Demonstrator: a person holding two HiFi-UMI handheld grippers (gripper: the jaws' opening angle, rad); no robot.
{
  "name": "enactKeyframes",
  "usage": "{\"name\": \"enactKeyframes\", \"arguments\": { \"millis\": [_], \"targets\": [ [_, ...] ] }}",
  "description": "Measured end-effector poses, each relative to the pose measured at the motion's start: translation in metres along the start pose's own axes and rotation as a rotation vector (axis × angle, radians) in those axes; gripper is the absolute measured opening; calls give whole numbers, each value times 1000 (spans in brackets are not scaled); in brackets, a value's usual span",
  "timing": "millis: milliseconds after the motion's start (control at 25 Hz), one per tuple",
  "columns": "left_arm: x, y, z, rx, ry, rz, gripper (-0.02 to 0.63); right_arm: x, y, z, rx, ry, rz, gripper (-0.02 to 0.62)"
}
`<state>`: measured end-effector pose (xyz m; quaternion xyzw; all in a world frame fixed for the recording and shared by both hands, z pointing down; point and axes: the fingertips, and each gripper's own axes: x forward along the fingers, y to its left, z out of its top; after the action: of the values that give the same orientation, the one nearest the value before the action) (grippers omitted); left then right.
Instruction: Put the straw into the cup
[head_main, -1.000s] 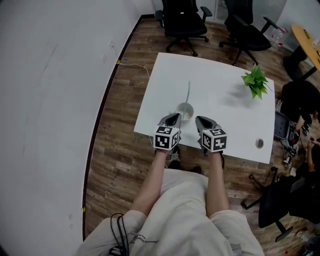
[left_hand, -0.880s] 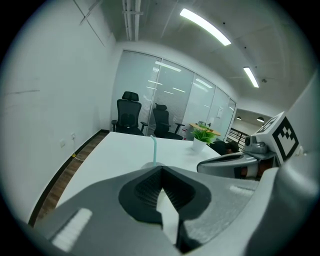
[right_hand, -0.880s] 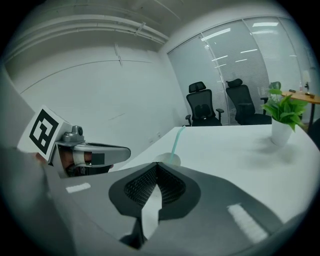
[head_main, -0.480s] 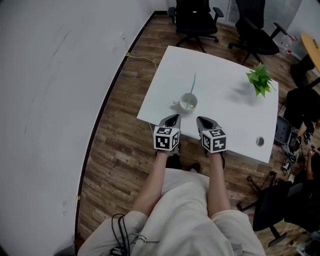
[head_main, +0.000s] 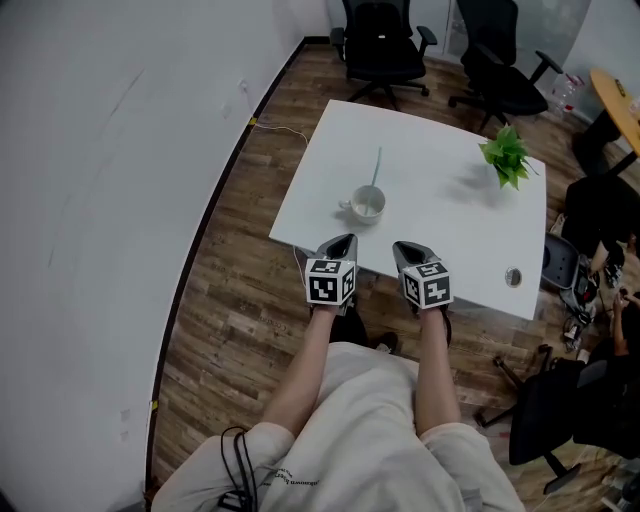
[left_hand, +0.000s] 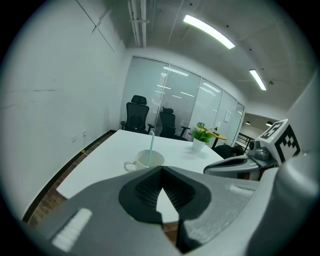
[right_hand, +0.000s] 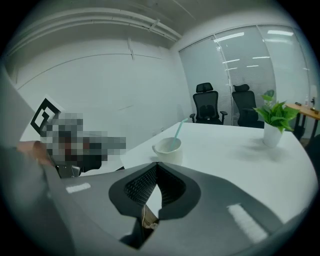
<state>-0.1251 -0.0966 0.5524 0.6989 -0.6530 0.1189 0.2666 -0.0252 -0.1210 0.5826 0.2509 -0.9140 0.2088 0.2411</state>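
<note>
A white cup (head_main: 366, 205) stands on the white table (head_main: 440, 230) near its front edge, with a pale blue straw (head_main: 377, 168) leaning out of it toward the far side. The cup (left_hand: 146, 161) and straw (left_hand: 151, 145) show ahead in the left gripper view, and the cup (right_hand: 168, 149) with its straw (right_hand: 177, 131) in the right gripper view. My left gripper (head_main: 341, 245) and right gripper (head_main: 405, 250) hover side by side just in front of the table's near edge, both shut with nothing between the jaws.
A small green plant (head_main: 505, 155) in a white pot stands at the table's far right. A small round object (head_main: 513, 277) lies near the right front corner. Black office chairs (head_main: 384, 45) stand beyond the table, a white wall runs along the left.
Both grippers have drawn back from the cup toward the table's near edge, and the head view has shifted slightly. The straw stays in the cup.
</note>
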Motion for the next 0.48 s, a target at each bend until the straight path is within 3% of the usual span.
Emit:
{"name": "enactKeyframes", "arguments": {
  "millis": [200, 480],
  "targets": [
    [-9, 0, 0, -2, -10, 1, 0, -14, 4, 5, -21, -26, -39, 25],
    [-6, 3, -10, -101, -34, 5, 0, -28, 3, -2, -49, -32, -45, 25]
  ]
}}
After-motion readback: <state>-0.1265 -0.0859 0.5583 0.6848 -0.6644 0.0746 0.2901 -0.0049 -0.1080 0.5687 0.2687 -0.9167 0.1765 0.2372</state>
